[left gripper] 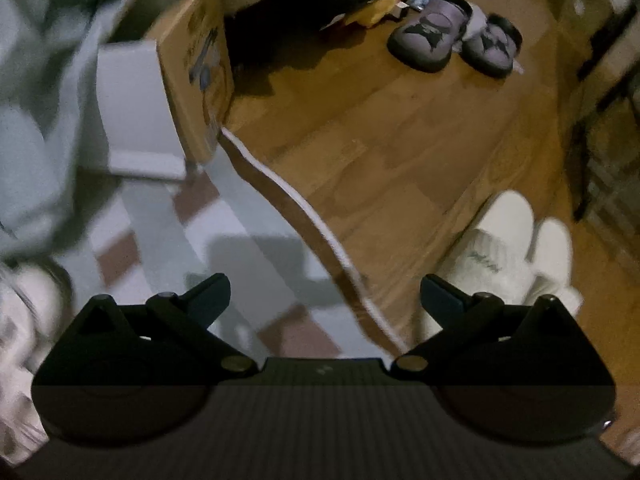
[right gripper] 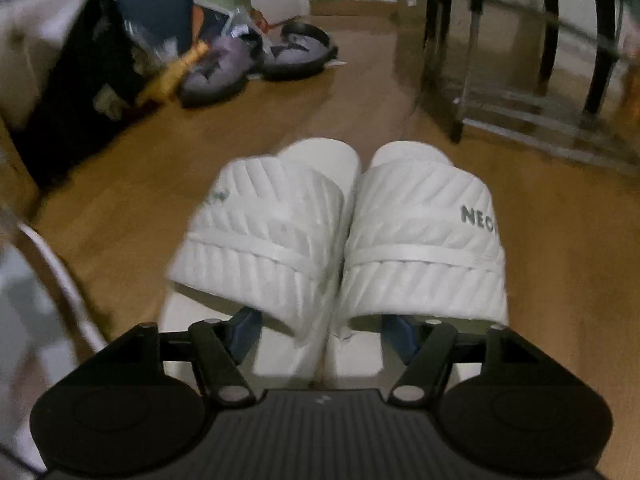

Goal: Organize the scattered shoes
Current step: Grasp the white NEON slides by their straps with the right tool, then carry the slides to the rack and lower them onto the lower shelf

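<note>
- Your right gripper [right gripper: 320, 330] points down and forward at the pair of white slides [right gripper: 344, 236] on the wooden floor [right gripper: 560, 280].
- The two slides lie side by side, inner edges touching, long axes parallel and running straight away from your right gripper; the open heel ends are nearest you and the toes point toward the far end of the room.
- Right fingers [right gripper: 246, 326]: spread wide, one tip tucked under the near edge of each slide's strap, so the touching inner sides of the pair sit between them. Whether the pads press on anything I cannot tell; the tips are hidden by the straps.
- The right slide carries grey lettering on its outer strap side; the left slide is motion-blurred.
- Your left gripper [left gripper: 324, 300] hangs over the edge where a white-and-brown patterned rug [left gripper: 240, 240] meets the floor; its fingers [left gripper: 440, 296] stand wide apart with nothing between them.
- In the left wrist view the white slides lie just beyond the right finger, apart from it.
- A pair of grey slippers [right gripper: 256, 62] sits well beyond the white slides, toes angled to the left, next to clutter and a dark cabinet [right gripper: 72, 92].
- A cardboard box [left gripper: 200, 72] stands at the rug's far corner.
</note>
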`<state>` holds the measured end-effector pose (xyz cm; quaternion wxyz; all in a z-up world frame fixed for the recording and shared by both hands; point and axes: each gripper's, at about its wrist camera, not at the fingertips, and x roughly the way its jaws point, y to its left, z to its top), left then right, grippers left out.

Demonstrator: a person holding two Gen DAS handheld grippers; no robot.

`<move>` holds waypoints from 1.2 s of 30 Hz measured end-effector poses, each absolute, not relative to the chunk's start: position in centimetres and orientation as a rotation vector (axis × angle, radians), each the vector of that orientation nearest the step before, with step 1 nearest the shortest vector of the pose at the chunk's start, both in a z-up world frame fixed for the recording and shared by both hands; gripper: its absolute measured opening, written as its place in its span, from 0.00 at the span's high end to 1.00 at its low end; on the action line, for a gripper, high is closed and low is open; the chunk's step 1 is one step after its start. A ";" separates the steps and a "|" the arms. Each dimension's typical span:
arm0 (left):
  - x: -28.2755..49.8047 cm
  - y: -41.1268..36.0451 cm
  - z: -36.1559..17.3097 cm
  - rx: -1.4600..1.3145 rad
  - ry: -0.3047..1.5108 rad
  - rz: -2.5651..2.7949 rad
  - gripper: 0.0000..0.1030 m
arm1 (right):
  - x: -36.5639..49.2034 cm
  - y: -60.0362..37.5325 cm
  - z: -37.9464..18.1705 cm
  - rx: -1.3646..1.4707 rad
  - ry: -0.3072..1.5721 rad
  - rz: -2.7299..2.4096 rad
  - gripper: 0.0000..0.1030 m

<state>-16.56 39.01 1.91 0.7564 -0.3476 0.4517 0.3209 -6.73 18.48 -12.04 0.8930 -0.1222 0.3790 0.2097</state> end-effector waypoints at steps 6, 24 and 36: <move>-17.8 39.6 2.4 -0.805 0.924 0.748 0.00 | -6.6 17.3 -11.7 -0.193 0.739 0.496 0.77; -12.6 35.8 -0.1 -0.754 1.082 0.577 0.00 | 0.9 10.9 -12.8 -0.118 0.737 0.670 0.59; -12.0 35.9 0.1 -0.747 1.093 0.581 0.00 | -0.4 12.3 -11.2 -0.174 0.537 0.649 0.84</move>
